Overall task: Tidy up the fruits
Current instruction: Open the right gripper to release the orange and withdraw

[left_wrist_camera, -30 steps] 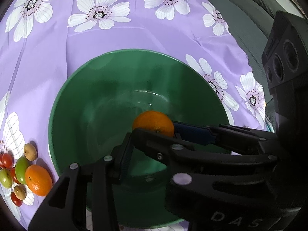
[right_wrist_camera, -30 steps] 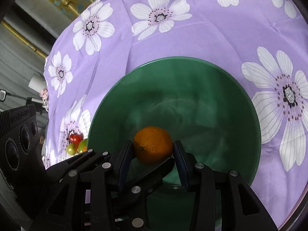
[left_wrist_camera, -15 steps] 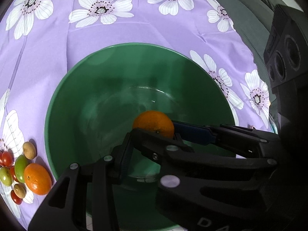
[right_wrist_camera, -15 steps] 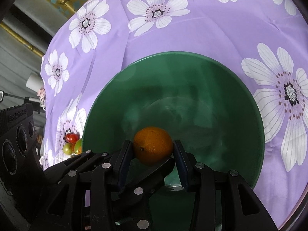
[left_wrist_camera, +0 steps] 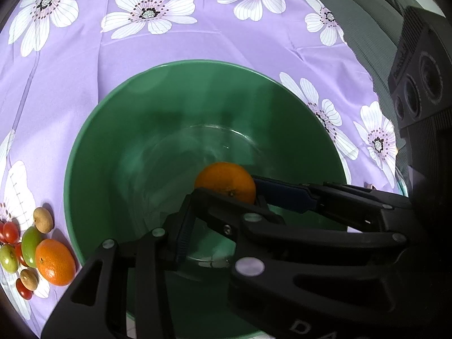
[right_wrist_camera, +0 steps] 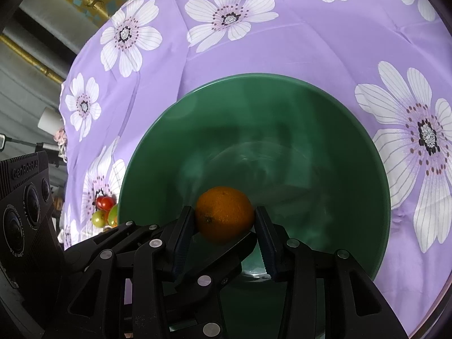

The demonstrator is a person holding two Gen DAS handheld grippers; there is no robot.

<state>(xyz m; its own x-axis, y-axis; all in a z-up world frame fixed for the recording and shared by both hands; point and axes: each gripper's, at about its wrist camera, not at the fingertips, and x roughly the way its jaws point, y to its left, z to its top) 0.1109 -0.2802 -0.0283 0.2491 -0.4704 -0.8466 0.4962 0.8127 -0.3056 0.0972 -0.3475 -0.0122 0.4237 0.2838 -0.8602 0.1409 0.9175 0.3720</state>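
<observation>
One orange point(right_wrist_camera: 224, 217) held inside bowl point(right_wrist_camera: 282, 90), rim clear.

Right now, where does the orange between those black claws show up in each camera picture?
Left wrist view: the orange sits just right of centre, inside the green bowl.
Right wrist view: the orange is at lower centre, clamped by the right gripper.
Shared landmark: the green bowl on the purple flowered cloth.
</observation>
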